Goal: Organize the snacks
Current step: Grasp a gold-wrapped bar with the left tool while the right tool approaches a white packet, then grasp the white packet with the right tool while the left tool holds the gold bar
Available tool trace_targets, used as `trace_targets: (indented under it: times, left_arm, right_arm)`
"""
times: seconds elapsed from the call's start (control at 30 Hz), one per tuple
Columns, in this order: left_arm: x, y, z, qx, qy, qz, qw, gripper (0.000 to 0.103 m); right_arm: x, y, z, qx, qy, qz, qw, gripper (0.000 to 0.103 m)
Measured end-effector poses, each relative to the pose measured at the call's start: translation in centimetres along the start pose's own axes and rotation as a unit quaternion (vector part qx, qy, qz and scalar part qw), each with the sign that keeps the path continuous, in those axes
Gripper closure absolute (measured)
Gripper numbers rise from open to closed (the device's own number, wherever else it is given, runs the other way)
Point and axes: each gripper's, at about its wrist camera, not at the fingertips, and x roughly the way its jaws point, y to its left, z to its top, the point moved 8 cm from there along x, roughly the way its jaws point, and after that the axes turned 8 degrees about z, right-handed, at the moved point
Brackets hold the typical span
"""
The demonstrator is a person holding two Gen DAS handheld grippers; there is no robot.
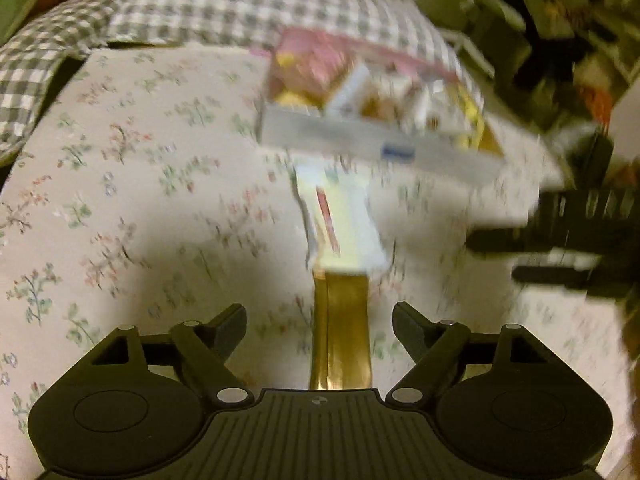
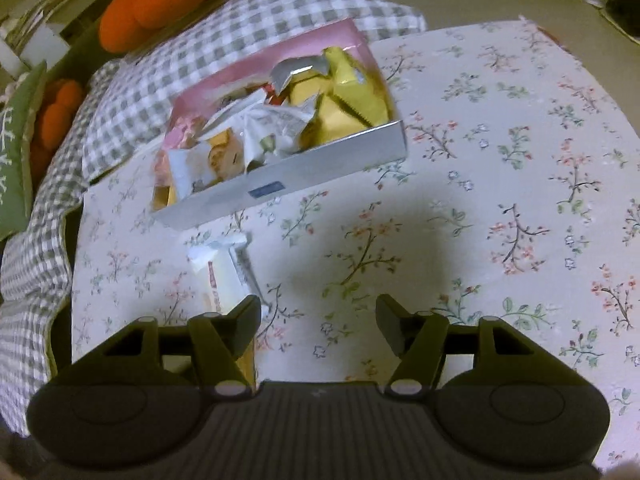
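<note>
A: Left wrist view?
B: Blurry. Left gripper (image 1: 319,326) spread wide, grasping nothing. Snack packet (image 1: 340,220) lies on the floral tablecloth (image 1: 120,184) ahead of it, just short of the snack box (image 1: 360,136). Right gripper (image 1: 560,248) enters at the side.
A: Right wrist view?
B: Right gripper (image 2: 318,322) released, empty. Packet (image 2: 224,268) beside its left finger (image 2: 240,320); box (image 2: 288,176) beyond, full of wrapped snacks.

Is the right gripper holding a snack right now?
No, the right gripper is open with nothing between its fingers; the white snack packet lies on the floral tablecloth beside its left finger.
</note>
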Motion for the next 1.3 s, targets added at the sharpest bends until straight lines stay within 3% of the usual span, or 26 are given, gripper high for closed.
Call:
trace_targets:
  times: [0.1, 0.23, 0.3, 0.37, 0.57, 0.87, 1.07, 1.3]
  left_arm:
    - [1.2, -0.9, -1.7, 0.027, 0.01, 0.023, 0.9993, 0.021]
    - [1.4, -2.1, -2.5, 0.082, -0.019, 0.063, 0.9945, 0.026]
    - [1.3, -2.3, -2.5, 0.101, -0.033, 0.075, 0.9916, 0.045]
    - [1.1, -2.1, -2.1, 0.1, -0.036, 0.071, 0.9918, 0.071]
    - [1.2, -1.5, -1.7, 0.097, -0.03, 0.058, 0.9931, 0.072]
    - [0.2, 2.7, -0.3, 0.033, -0.032, 0.042, 0.998, 0.072]
    - [-0.1, 5.9, 0.5, -0.008, -0.04, 0.048, 0.998, 0.072]
    - [0.1, 8.2, 0.4, -0.024, -0.04, 0.057, 0.9973, 0.072]
  right_arm:
    - [0.1, 0.2, -0.2, -0.006, 0.003, 0.003, 1.0, 0.043]
    - [0.2, 0.0, -0.2, -0.008, 0.004, -0.008, 1.0, 0.042]
    - [0.2, 0.0, -0.2, -0.01, 0.004, -0.007, 1.0, 0.042]
    - [0.2, -0.1, -0.1, -0.01, 0.003, -0.007, 1.0, 0.041]
    - [0.3, -0.4, 0.0, -0.005, 0.003, -0.011, 1.0, 0.04]
    - [1.2, 0.2, 0.0, -0.021, 0.004, -0.022, 1.0, 0.039]
    - [3.3, 1.8, -0.2, -0.037, 0.021, -0.035, 0.998, 0.039]
    - [6.2, 5.0, 0.0, -0.067, 0.016, -0.038, 0.997, 0.03]
